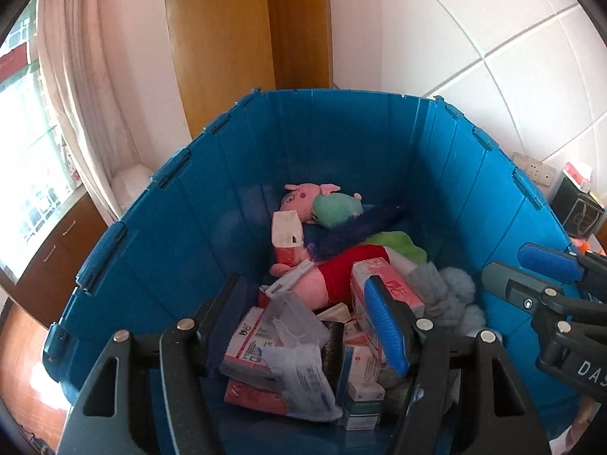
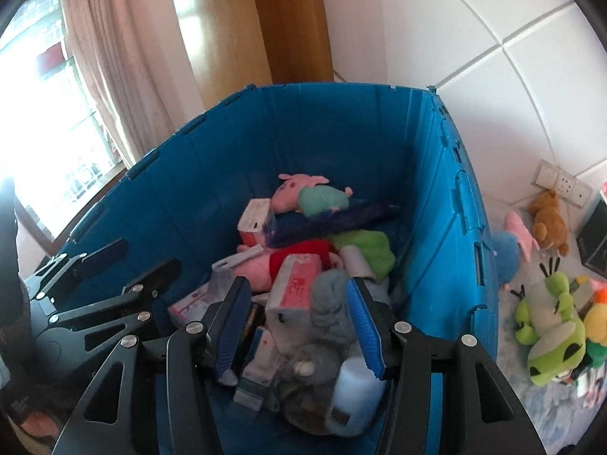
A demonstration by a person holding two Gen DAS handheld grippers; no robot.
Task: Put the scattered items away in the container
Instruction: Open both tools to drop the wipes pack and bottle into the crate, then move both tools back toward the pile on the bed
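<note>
A tall blue plastic container (image 1: 163, 227) (image 2: 428, 197) fills both views. Inside lie pink pig plush toys (image 1: 303, 195) (image 2: 294, 191), a dark purple feathery item (image 1: 353, 235), pink tissue packs (image 1: 383, 284) (image 2: 297, 282), medicine boxes (image 1: 250, 345), a grey fluffy item (image 1: 447, 295) (image 2: 332, 299) and a pale blue bottle (image 2: 356, 394). My left gripper (image 1: 307, 326) is open and empty over the container's near part. My right gripper (image 2: 296, 330) is open and empty above the grey fluffy item and the bottle. Each gripper shows at the edge of the other's view.
Outside the container on the right lie plush toys on a pale cloth: green frogs (image 2: 546, 326), a brown bear (image 2: 550, 220), a pink toy (image 2: 519, 235). A dark box (image 1: 576, 208) stands by wall sockets (image 2: 565, 182). A curtain (image 1: 95, 76) and a wooden panel (image 1: 246, 26) are behind.
</note>
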